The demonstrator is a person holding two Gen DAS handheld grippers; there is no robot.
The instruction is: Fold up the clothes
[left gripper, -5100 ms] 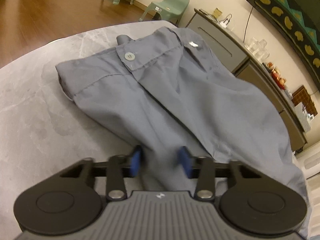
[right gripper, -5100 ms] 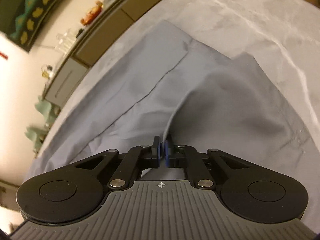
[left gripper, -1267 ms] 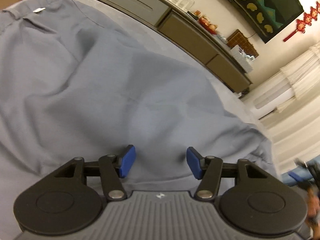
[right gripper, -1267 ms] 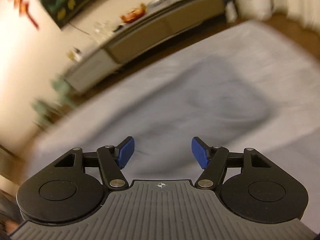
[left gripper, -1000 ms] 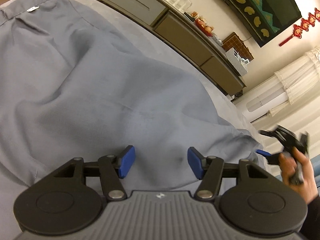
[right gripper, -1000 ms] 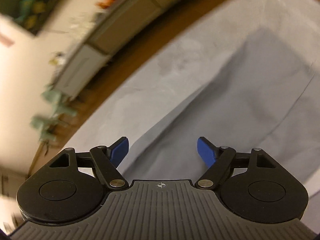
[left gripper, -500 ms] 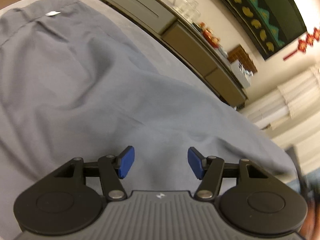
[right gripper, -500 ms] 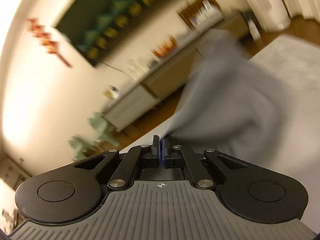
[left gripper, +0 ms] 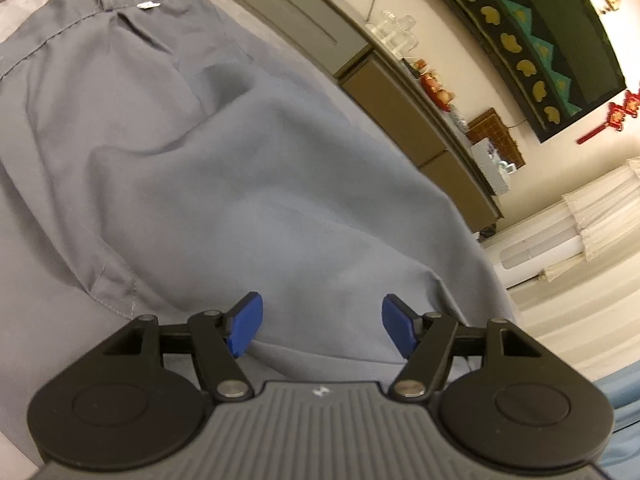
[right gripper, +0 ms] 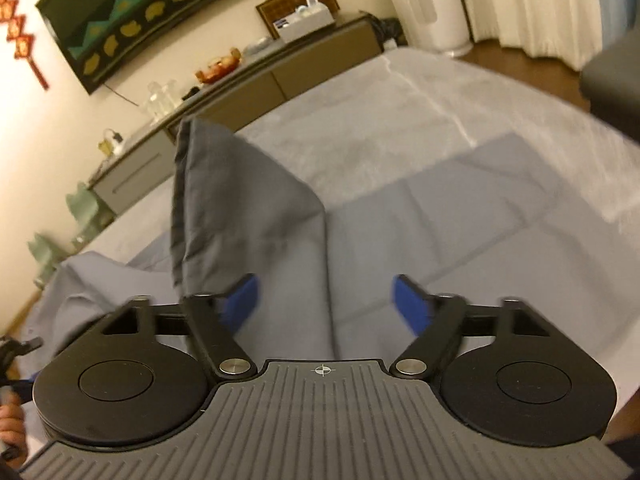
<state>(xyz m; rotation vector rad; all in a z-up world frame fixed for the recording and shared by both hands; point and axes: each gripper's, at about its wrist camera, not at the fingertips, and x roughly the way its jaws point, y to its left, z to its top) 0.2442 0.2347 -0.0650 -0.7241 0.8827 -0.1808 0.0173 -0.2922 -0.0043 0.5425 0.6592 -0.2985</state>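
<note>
Both tongs, left gripper (left gripper: 320,322) and right gripper (right gripper: 324,302), gape wide, holding nothing; the grey trousers (left gripper: 224,184) lie rumpled, one leg (right gripper: 240,208) upstanding, the fold unfinished.

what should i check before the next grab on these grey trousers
1. Left gripper open and free: ok, jaws apart above the cloth, nothing between them.
2. Right gripper open: ok, jaws spread wide.
3. Right gripper clear of the cloth: cannot tell, a raised fold stands close to its left finger.
4. Grey trousers lying flat: not ok, rumpled, one part stands up.
5. Waistband in view for lining up: ok, far end in the left wrist view.
6. Table has bare room for the fold: ok, bare surface beyond the cloth.
</note>
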